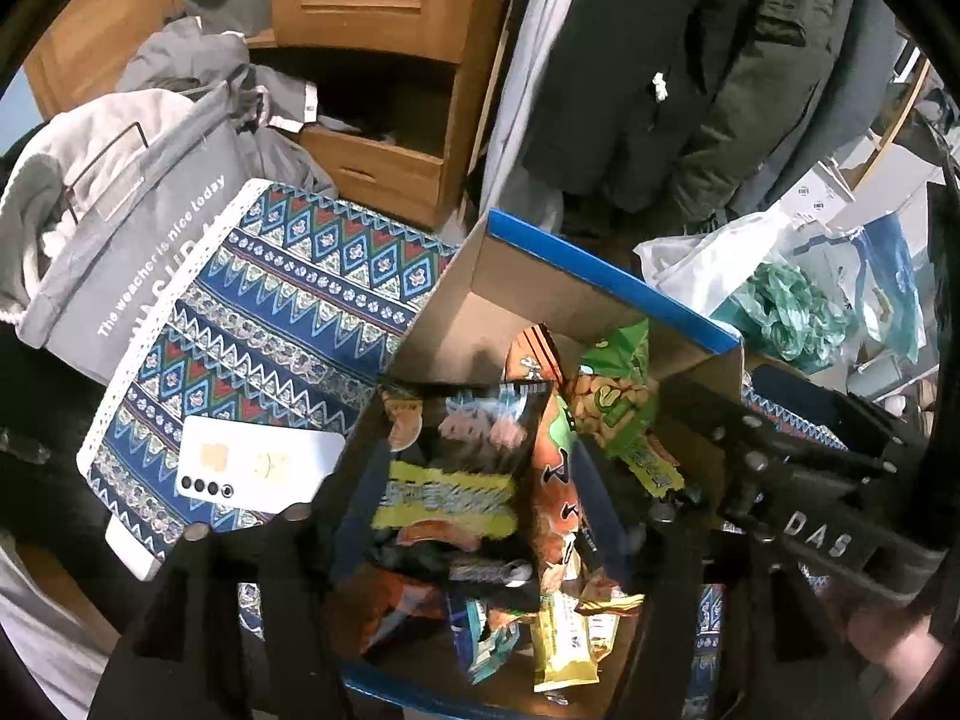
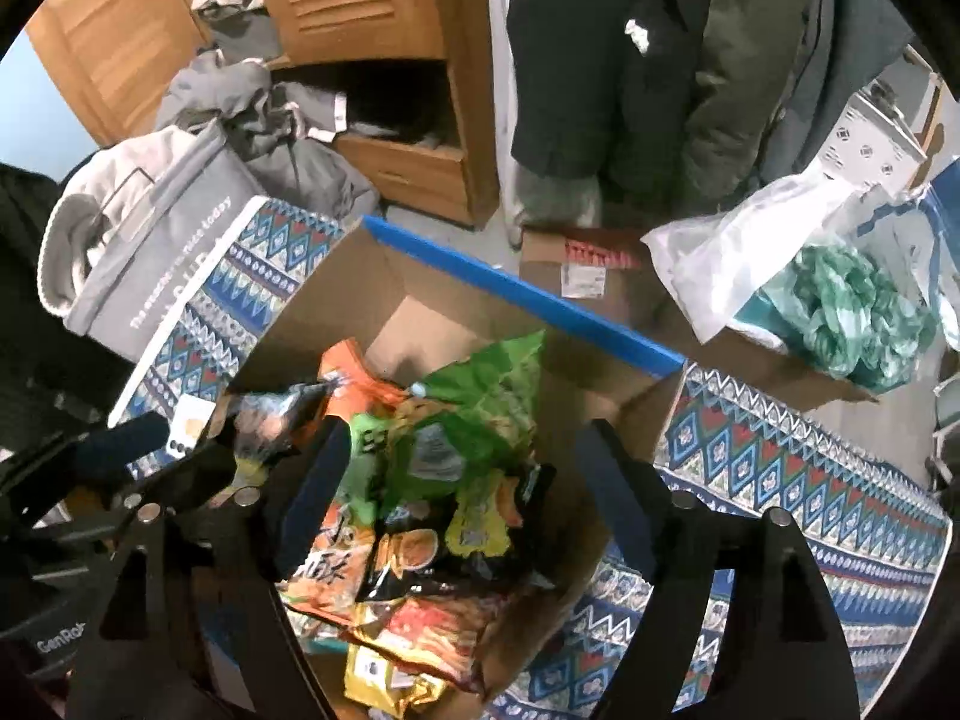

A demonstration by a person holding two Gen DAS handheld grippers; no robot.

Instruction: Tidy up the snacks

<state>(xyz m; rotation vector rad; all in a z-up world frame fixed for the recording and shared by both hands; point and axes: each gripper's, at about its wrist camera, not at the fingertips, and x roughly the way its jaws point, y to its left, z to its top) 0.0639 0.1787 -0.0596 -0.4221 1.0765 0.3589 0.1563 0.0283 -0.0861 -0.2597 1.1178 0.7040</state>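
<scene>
The left hand-held gripper (image 1: pixel 480 480) hangs released, its fingers spread either side of a dark snack bag (image 1: pixel 474 426) in the cardboard box (image 1: pixel 510 282). The right hand-held gripper (image 2: pixel 468 474), also released, straddles a green bag (image 2: pixel 474 414) above the snack pile. The box sits on a patterned cloth (image 1: pixel 288 300), with a white phone (image 1: pixel 258 462) just beside it.

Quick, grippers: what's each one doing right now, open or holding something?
Left gripper: open, fingers either side of the black snack bag, not clamped.
Right gripper: open over the green snack bag, holding nothing.
</scene>
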